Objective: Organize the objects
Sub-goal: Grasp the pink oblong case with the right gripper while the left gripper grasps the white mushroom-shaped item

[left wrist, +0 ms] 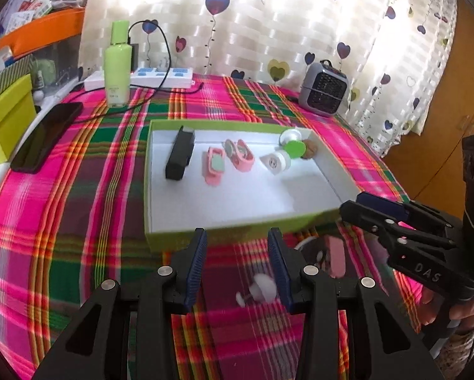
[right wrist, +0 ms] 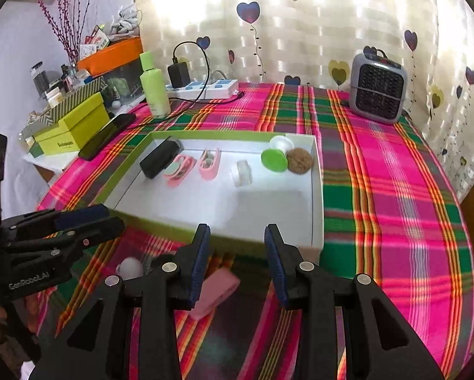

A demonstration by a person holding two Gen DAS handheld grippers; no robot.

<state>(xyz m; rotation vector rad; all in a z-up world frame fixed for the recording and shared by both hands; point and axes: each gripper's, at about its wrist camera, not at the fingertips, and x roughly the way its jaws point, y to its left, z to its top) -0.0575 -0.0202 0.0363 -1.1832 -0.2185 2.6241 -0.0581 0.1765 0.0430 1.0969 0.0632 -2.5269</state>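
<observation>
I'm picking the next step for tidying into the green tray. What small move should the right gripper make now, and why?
Probably lower the right gripper toward the pink case lying on the cloth just outside the tray. Its jaws stand apart with nothing between them, and that case sits right beneath them, while two similar pink cases already lie inside.

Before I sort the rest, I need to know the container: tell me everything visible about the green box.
The green box is a shallow, open rectangular tray, seemingly cardboard: lime-green outside, white inside. It lies flat on the plaid cloth. Its far half holds a black case, two pink clips, a white roll, a green-and-white piece and a brown nut; the near half is bare.
</observation>
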